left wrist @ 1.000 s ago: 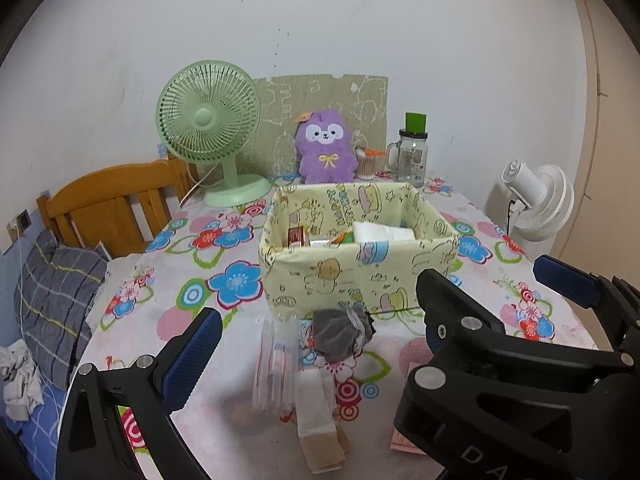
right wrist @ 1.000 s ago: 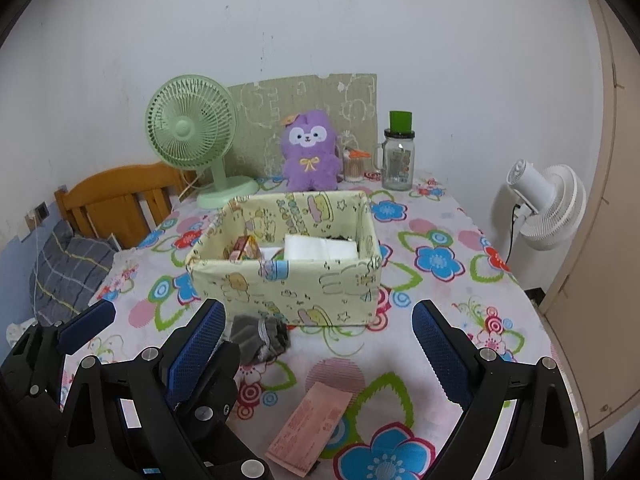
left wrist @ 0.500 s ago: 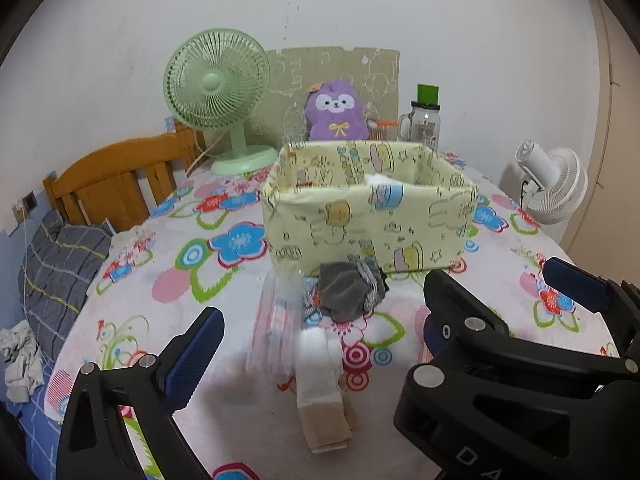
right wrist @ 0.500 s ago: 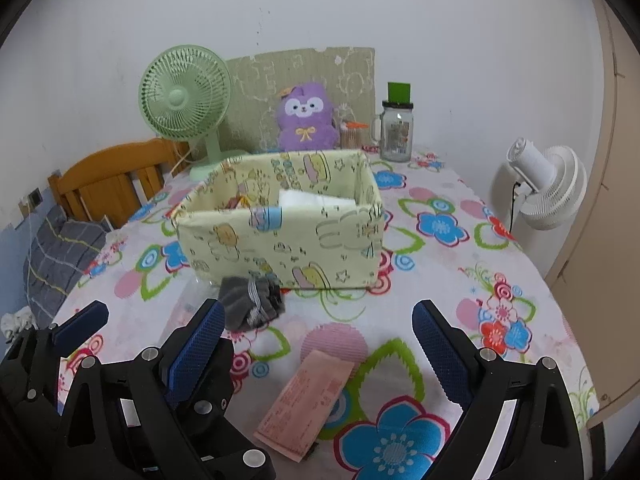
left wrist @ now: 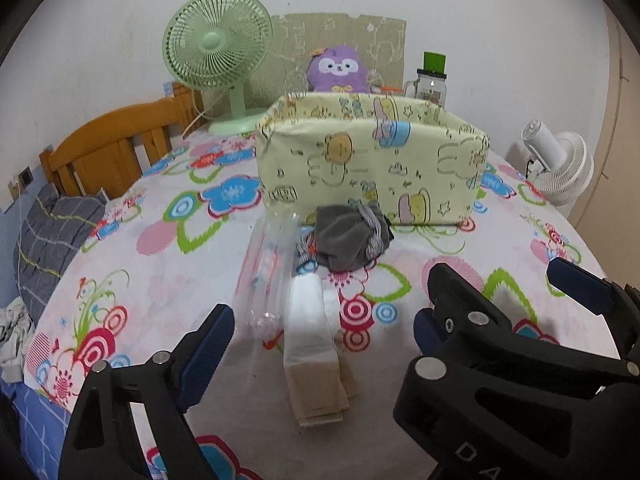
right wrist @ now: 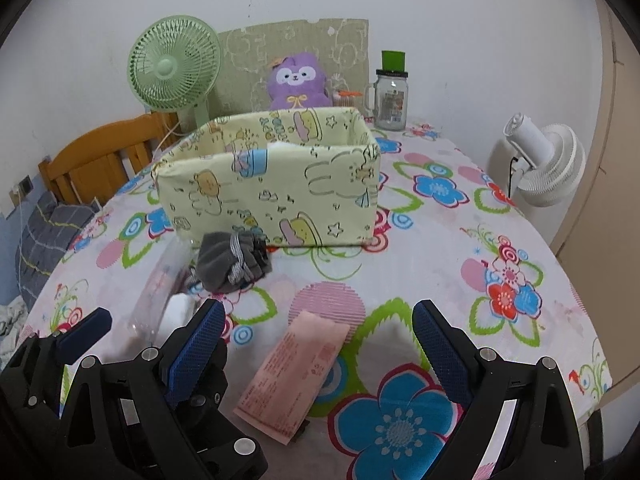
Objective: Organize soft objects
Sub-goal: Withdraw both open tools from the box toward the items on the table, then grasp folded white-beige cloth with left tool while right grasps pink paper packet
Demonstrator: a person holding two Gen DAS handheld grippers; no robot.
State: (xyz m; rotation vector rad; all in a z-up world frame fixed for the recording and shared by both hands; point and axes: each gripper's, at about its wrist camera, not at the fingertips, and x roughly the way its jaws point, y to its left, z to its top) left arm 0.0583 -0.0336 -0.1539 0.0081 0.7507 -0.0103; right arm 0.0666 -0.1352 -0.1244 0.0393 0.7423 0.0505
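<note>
A yellow cartoon-print fabric box (left wrist: 372,168) (right wrist: 272,196) stands mid-table. A bundle of grey socks (left wrist: 348,240) (right wrist: 232,260) lies just in front of it. A folded white and beige cloth (left wrist: 312,344) and a clear plastic bag (left wrist: 268,272) lie nearer to me. A pink packet (right wrist: 296,372) lies in front of my right gripper. My left gripper (left wrist: 324,328) is open and empty, just short of the folded cloth. My right gripper (right wrist: 320,340) is open and empty above the pink packet. A purple plush toy (left wrist: 336,72) (right wrist: 298,80) sits behind the box.
A green desk fan (left wrist: 218,52) and a glass jar with a green lid (right wrist: 390,96) stand at the back of the table by the wall. A wooden chair (left wrist: 108,148) is at the left. A white fan (right wrist: 544,164) stands beyond the right edge.
Both grippers have dropped lower and moved forward toward the table. The box and socks look bigger and the view into the box has closed. Nothing on the table has moved.
</note>
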